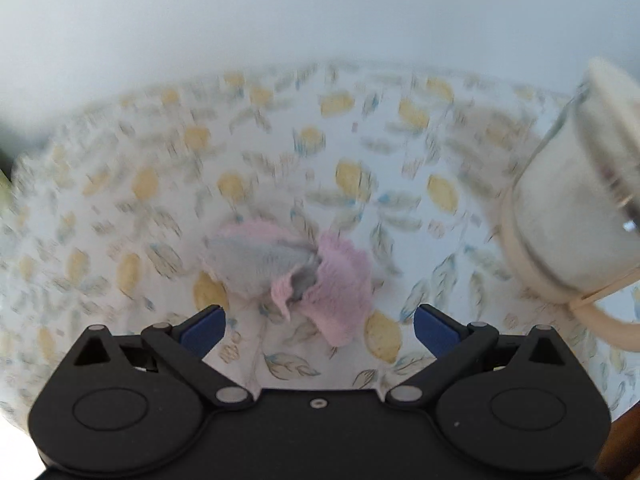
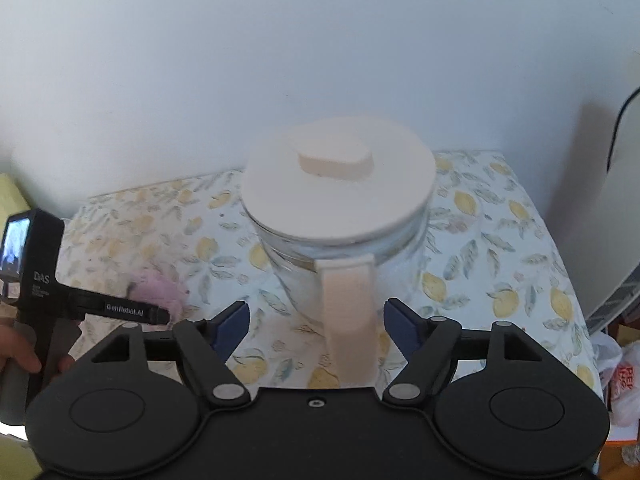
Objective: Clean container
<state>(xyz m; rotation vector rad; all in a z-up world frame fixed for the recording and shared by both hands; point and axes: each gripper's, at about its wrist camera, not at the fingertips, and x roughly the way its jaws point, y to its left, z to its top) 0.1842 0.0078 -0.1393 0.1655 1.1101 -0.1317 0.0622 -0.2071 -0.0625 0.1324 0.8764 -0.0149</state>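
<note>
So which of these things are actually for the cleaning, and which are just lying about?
For the job:
glass jug with cream lid
pink-and-grey cloth
left gripper, open
right gripper, open

Lying about:
lemon-print tablecloth
plastic bag

Lemon-print white tablecloth, pink-and-grey cloth (blurred), cream jug lid

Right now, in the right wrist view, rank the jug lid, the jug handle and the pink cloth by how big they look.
1. Jug lid, the largest by far.
2. Jug handle and pink cloth: not ranked. The handle is much nearer the camera, and the cloth is partly hidden by the left gripper.
</note>
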